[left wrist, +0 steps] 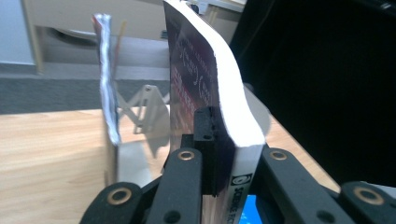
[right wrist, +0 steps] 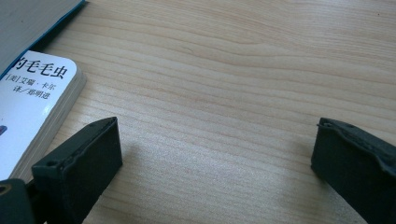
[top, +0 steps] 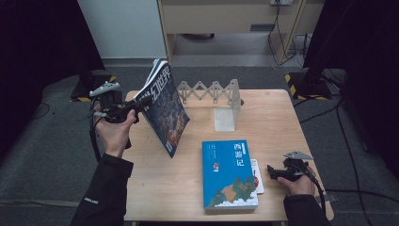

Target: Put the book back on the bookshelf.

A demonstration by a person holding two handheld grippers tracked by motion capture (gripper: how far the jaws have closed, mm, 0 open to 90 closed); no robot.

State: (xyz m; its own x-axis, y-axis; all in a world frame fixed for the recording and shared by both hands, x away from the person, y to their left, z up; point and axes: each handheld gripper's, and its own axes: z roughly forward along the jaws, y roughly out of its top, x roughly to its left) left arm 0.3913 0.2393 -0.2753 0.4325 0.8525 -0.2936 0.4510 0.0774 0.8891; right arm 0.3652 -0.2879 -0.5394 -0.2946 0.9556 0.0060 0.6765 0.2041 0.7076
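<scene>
Left gripper is clamping the dark magazine, holding it tilted above the table; right gripper is resting, jaws apart, beside the white book.

blue book: flat on table, just left of the right hand-held gripper | white book: under it, edge beside that gripper | folding book stand: upright, right of the left hand-held gripper

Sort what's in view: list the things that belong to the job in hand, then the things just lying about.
In the job:
left tool
dark magazine, clamped and lifted
folding book rack

Lying about:
blue book
small white book under it
right tool, open over bare table
</scene>
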